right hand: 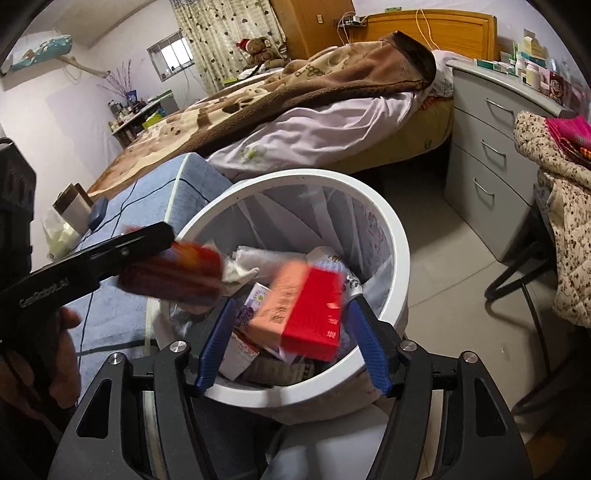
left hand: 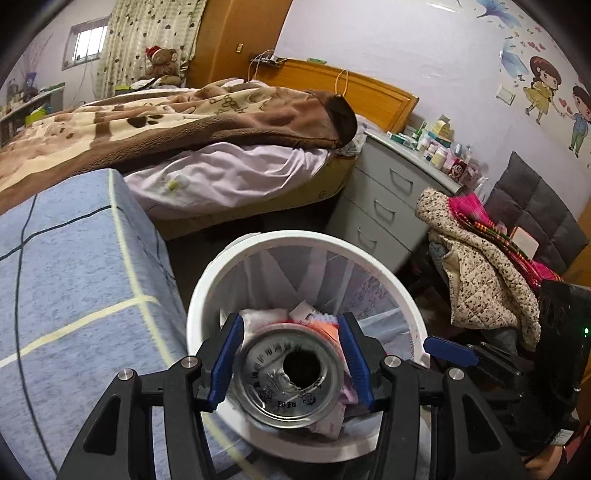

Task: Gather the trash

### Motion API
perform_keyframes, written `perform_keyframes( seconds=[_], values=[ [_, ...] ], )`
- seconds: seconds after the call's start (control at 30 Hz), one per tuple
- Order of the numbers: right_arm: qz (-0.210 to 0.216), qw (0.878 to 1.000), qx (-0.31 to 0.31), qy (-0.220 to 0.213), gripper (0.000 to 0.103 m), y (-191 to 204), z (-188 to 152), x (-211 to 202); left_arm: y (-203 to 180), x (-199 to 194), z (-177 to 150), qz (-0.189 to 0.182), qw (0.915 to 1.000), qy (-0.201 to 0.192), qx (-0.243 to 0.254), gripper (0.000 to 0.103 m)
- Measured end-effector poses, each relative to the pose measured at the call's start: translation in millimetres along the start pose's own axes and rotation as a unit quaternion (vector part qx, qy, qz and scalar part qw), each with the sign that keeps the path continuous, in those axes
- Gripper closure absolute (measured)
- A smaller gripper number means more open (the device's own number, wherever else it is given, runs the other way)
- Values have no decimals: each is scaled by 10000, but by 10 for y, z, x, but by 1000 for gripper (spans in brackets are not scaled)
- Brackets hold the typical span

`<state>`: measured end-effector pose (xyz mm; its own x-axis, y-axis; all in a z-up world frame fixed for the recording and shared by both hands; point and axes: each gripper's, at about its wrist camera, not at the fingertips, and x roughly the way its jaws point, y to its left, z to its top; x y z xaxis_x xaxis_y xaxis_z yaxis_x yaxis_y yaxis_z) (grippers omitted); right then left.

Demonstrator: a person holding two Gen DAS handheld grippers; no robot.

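Aluminium can [left hand: 291, 376]: round, shiny, opened end facing the lens, long axis along left claw [left hand: 291, 360], which grips it above white plastic bin [left hand: 384, 273], lower centre. Red-orange carton [right hand: 303, 314]: blurred, loose between parted right claw [right hand: 291, 334].

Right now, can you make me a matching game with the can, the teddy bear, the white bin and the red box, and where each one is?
1 can
2 teddy bear
3 white bin
4 red box

A beside the blue bench
B over the bin's trash
C in the left hand-held gripper
D beside the curtain

Pairs: 1-C, 2-D, 3-A, 4-B.
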<state>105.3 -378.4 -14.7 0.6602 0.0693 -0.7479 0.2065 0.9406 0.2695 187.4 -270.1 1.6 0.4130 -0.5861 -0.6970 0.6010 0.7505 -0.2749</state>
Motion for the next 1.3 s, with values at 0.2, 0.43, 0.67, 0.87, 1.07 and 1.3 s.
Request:
perform_keyframes(
  seconds=[0.2,0.43,0.67,0.87,1.07,1.3],
  values=[
    [-49,9998,-6,-182,33,-1,7,-142,-29,-202,-3,-9,9996,-266,9,40],
    [1,9993,-239,-298,33,178,-38,-282,4,-477,-169,362,9991,-225,-55,40],
    [113,9977,-539,-385,33,374,-118,-403,53,-852,-447,606,9972,-380,-198,40],
    [225,9957,-778,-438,33,532,-206,-500,79,-1148,-626,856,9943,-561,-296,40],
    [365,9928,-1053,-435,33,674,-309,-574,108,-1388,-850,1088,9910,-665,-415,40],
    [457,9907,-1222,-394,33,768,-386,-603,142,-1532,-1039,1254,9882,-671,-561,40]
  ],
)
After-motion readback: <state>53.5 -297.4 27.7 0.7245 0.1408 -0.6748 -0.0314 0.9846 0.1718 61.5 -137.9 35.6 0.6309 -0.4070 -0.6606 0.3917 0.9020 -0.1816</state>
